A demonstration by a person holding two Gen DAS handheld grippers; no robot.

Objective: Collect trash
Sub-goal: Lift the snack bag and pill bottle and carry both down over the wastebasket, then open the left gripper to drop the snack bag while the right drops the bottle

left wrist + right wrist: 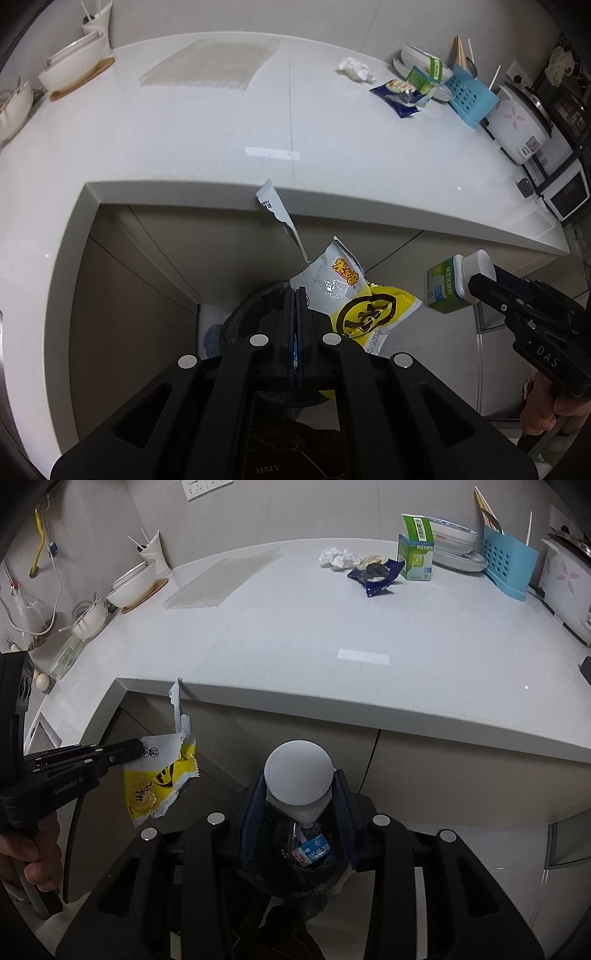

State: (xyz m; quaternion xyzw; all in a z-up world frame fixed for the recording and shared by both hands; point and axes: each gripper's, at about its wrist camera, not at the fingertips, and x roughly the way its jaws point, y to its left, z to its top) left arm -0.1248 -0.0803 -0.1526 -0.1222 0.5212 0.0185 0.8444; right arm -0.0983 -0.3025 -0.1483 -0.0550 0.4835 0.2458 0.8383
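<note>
My left gripper (296, 295) is shut on a torn yellow and white snack wrapper (354, 299), held below the counter edge above a dark trash bin (240, 317). In the right wrist view, the left gripper (138, 751) pinches the same wrapper (159, 779) at the left. My right gripper (299, 786) grips a white-capped bottle (298, 775) with a green label (443, 286) directly over the bin (258, 878), which holds a blue and white carton (314, 851). On the counter lie a crumpled tissue (338, 557), a blue wrapper (376, 574) and a green box (415, 559).
The white countertop (295, 646) juts out over the bin. At its back right stand a blue utensil rack (508, 563), stacked plates (454, 539) and a rice cooker (565, 587). Bowls (133, 587) and a translucent mat (221, 579) sit at the back left.
</note>
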